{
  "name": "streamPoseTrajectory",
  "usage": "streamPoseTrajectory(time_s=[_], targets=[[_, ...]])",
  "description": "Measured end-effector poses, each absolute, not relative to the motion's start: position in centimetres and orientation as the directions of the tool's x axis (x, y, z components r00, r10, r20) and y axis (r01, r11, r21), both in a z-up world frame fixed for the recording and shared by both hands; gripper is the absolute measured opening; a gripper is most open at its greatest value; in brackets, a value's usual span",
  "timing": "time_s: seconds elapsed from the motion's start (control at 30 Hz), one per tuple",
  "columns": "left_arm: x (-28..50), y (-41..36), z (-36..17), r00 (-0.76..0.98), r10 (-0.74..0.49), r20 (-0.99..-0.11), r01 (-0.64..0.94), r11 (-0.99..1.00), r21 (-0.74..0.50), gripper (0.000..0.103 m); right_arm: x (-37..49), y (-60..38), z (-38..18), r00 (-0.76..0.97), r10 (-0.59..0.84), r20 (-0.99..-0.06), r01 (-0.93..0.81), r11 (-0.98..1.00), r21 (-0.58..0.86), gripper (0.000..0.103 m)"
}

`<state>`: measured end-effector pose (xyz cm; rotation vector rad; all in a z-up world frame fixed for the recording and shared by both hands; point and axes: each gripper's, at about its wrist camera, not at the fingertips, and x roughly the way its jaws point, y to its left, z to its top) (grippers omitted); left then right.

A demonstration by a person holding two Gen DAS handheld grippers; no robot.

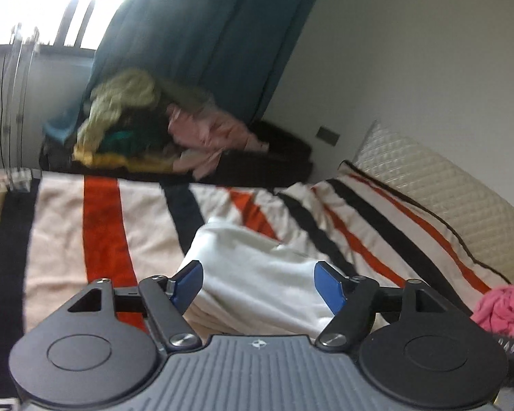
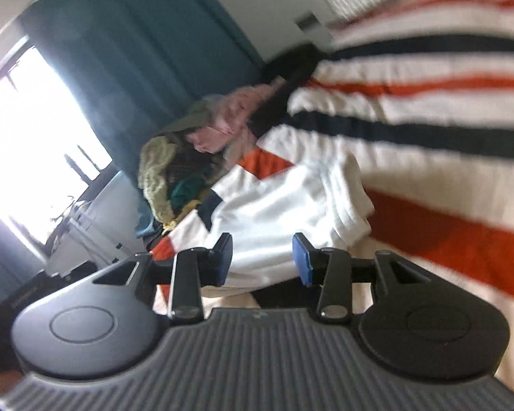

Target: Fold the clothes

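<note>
Both grippers, left gripper (image 1: pixel 258 286) wide and right gripper (image 2: pixel 262 257) narrower, hang empty before the seemingly folded white garment (image 1: pixel 253 270); next, probably fetch another from the pile (image 1: pixel 137 123).

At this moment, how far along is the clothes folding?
Done: a white garment lies folded on the striped blanket. In hand: nothing; the left gripper and right gripper both have open jaws, empty, above the white garment. Left: a heap of unfolded clothes beyond the bed, and a crumpled pink garment beside the blanket.
</note>
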<state>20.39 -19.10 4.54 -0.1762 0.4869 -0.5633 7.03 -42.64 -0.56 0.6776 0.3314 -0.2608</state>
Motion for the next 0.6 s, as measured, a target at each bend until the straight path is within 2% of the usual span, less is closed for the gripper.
streamPoseTrajectory(time_s=[0.13, 0.3, 0.37, 0.43, 0.5, 0.6], targets=[[14.6, -18.6, 7.7, 0.751, -0.550, -0.365, 0.498, 0.835, -0.234, 0.085, 4.4, -40.5, 3.7, 0.929, -0.124, -0.349, 0.291, 0.827, 0.481, 0.043], [8.9, -17.5, 10.1, 0.788, -0.513, -0.341, 0.493, 0.857, -0.151, 0.092, 0.8, -37.6, 6.4, 0.939, -0.133, -0.317, 0.257, 0.884, 0.391, 0.044], [7.2, -17.0, 10.6, 0.801, -0.502, -0.326, 0.490, 0.863, -0.124, 0.094, -0.2, -36.7, 6.9, 0.944, -0.135, -0.302, 0.246, 0.897, 0.366, 0.057], [5.6, -16.4, 11.0, 0.810, -0.494, -0.316, 0.488, 0.867, -0.103, 0.099, -1.2, -36.0, 7.0, 0.951, -0.142, -0.274, 0.236, 0.907, 0.350, 0.085], [4.0, -15.8, 11.1, 0.814, -0.496, -0.304, 0.492, 0.865, -0.094, 0.103, -2.0, -35.3, 6.9, 0.956, -0.167, -0.241, 0.242, 0.913, 0.327, 0.091], [1.8, -15.2, 11.0, 0.811, -0.509, -0.289, 0.508, 0.857, -0.084, 0.103, -2.9, -34.1, 6.6, 0.953, -0.221, -0.209, 0.273, 0.923, 0.270, 0.091]])
